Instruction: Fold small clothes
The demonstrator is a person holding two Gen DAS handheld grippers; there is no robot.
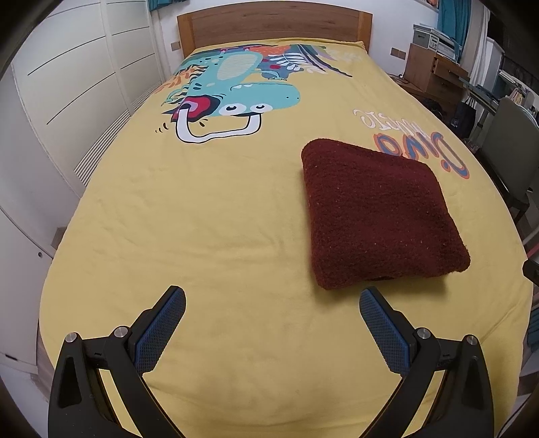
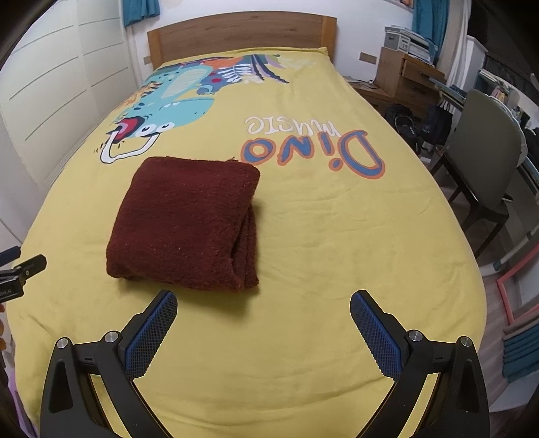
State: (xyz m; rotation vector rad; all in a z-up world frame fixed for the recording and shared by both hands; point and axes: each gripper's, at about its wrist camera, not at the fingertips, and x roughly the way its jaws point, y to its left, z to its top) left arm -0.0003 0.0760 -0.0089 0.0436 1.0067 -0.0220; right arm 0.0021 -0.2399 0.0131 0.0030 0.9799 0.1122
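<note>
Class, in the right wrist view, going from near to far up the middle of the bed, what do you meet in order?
Open right gripper → folded dark red fleecy garment on the yellow printed bedspread → blue-and-orange "Dino" lettering → wooden headboard.

The folded dark red garment (image 2: 183,229) is a thick cloth with a rough, woolly, matt surface. It lies on a yellow bedcover (image 2: 337,256), a soft matt cloth with small wrinkles and a printed picture. The headboard (image 2: 242,32) is smooth wood with visible grain. The left gripper (image 1: 272,303) and the right gripper (image 2: 263,303) are matt black plastic with shiny metal pins, and their pads (image 2: 151,333) are blue with a fine grid texture.
</note>
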